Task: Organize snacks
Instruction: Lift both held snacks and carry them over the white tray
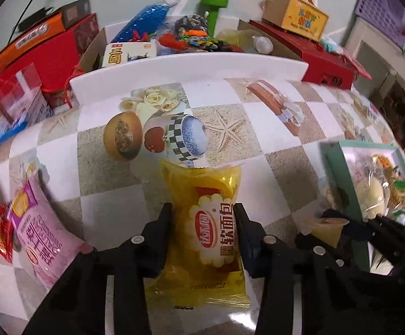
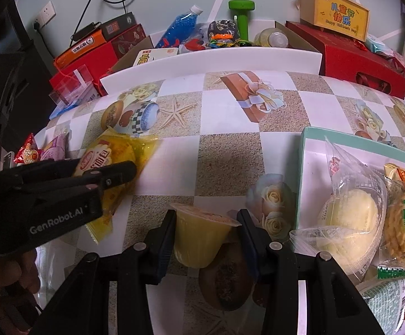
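Our left gripper (image 1: 203, 217) pinches a glossy yellow plastic bread packet (image 1: 205, 231) lying flat on the checkered bench (image 1: 258, 139). Our right gripper (image 2: 205, 223) clamps a tapered, translucent yellow jelly cup (image 2: 199, 237), beside the mint-rimmed tray (image 2: 304, 139) of crinkly wrapped snacks.

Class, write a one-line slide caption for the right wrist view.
Right gripper jaws grip a yellow jelly cup beside the teal snack tray, while the left gripper clamps a yellow bread packet.

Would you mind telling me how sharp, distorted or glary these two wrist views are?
Left wrist view: strong fisheye bending of the white board, dark corners, yellow bread packet sharp, glare on its wrapper. Right wrist view: same barrel distortion, jelly cup crisp, clear bun bag in the teal tray shiny.
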